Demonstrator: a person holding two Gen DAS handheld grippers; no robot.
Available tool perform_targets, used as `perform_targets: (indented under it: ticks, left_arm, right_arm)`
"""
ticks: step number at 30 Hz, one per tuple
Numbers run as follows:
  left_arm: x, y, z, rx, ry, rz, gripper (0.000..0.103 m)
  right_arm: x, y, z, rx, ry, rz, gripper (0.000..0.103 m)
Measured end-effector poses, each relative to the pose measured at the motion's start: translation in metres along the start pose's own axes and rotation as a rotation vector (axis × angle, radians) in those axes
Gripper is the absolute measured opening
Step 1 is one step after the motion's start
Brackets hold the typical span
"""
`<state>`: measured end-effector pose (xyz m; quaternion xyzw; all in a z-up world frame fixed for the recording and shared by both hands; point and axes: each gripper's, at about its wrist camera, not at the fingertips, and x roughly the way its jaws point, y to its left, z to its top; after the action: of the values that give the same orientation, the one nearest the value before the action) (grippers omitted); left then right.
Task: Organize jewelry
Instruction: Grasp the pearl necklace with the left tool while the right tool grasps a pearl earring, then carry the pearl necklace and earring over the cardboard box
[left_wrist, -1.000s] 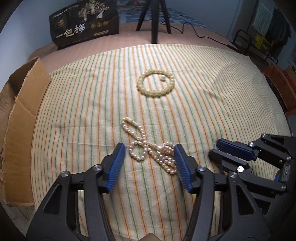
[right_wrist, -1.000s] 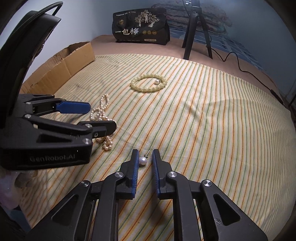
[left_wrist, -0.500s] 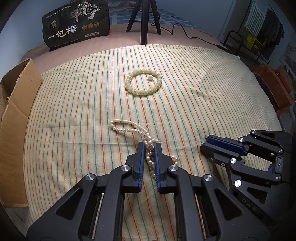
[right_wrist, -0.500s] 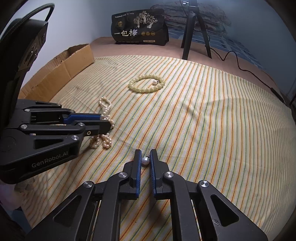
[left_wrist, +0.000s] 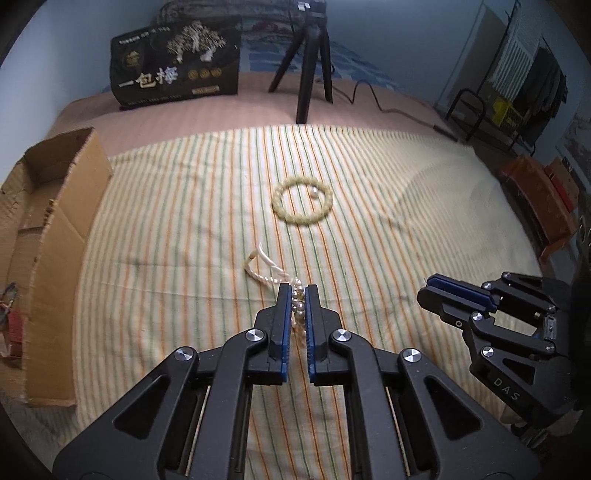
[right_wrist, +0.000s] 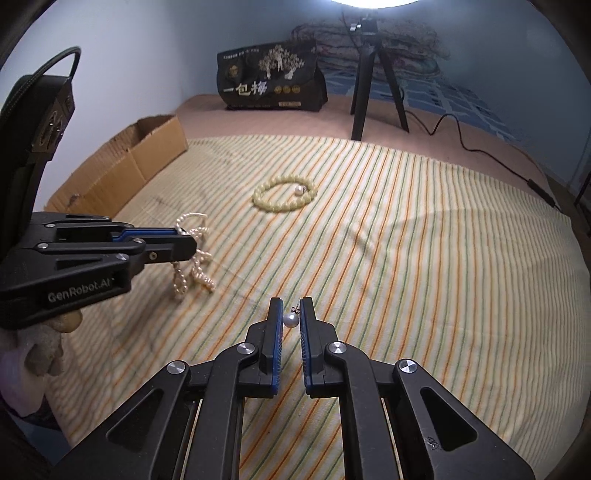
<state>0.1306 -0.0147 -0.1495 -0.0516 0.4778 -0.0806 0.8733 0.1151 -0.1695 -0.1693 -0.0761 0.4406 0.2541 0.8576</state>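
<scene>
Striped yellow cloth (left_wrist: 369, 229) covers a bed, wide bare fabric ahead and to the right of both tools. Left of them stands an open cardboard box (left_wrist: 62, 206); beyond, a black bag (left_wrist: 177, 74) and tripod (left_wrist: 306, 70). Left gripper (left_wrist: 297, 295) is clenched on a pearl necklace (right_wrist: 192, 258), loops dangling to the cloth. Ahead lies a beaded bracelet (left_wrist: 302, 204) ringing a small pearl. Right gripper (right_wrist: 291, 310) pinches a pearl earring (right_wrist: 291, 319).

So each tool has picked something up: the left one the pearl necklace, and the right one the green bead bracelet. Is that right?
Not quite. The right tool holds a single pearl earring, as the right wrist view shows; the green bead bracelet lies on the striped cloth. The left tool does grip the pearl necklace.
</scene>
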Motion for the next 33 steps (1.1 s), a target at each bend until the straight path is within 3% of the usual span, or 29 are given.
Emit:
perform_targets:
  ticks: [21,33]
  left_arm:
    - [-0.084,0.033,0.029,-0.079,-0.181,-0.017,0.005]
    - [-0.127,0.074,0.03,-0.093,-0.247,0.052,0.005]
  right_arm:
    - [-0.048,0.006,0.024,0.012,-0.113,-0.014,0.007]
    - [-0.063,0.041,0.051,-0.037,-0.164,0.023,0.007]
